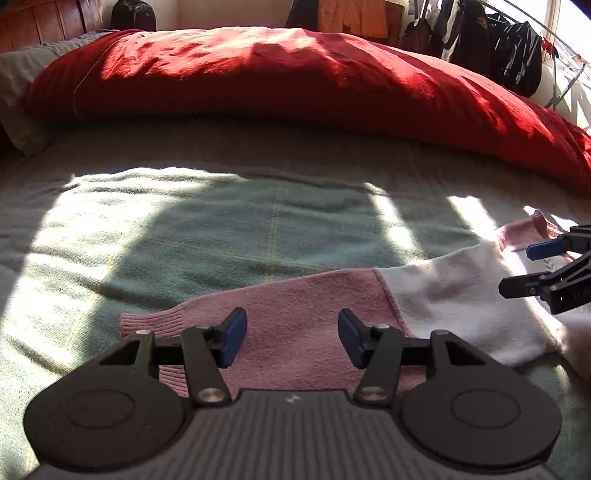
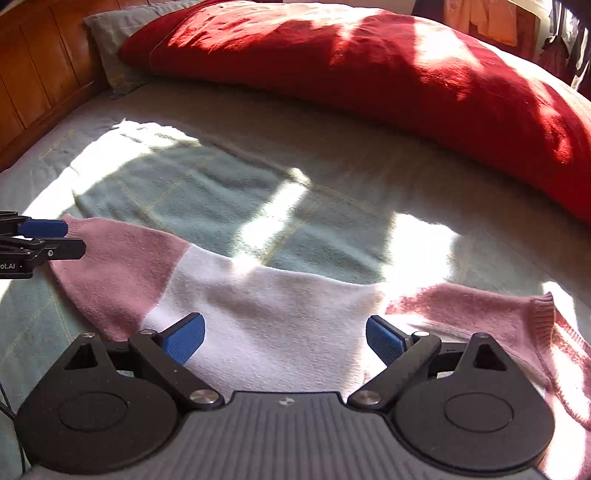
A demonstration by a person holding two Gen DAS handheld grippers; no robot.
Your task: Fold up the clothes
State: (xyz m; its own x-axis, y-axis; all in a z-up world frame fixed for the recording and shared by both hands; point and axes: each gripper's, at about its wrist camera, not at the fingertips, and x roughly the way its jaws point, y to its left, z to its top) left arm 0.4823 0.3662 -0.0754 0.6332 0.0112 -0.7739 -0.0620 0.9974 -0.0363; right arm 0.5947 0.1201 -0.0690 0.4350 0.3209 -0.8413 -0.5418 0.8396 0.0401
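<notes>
— Where's the pink-and-white knitted sweater lying, and which way does it run?

— Flat on the pale green woven bedspread, long axis left to right: pink ribbed cuff, white fuzzy middle, pink sleeve again.

— And the jaws?

— Left gripper half spread over the pink end, pinching nothing; right gripper spread wide above the white part. A plump red quilt lies behind.

Bed: pink-white sweater, red duvet, perhaps pillow.
</notes>
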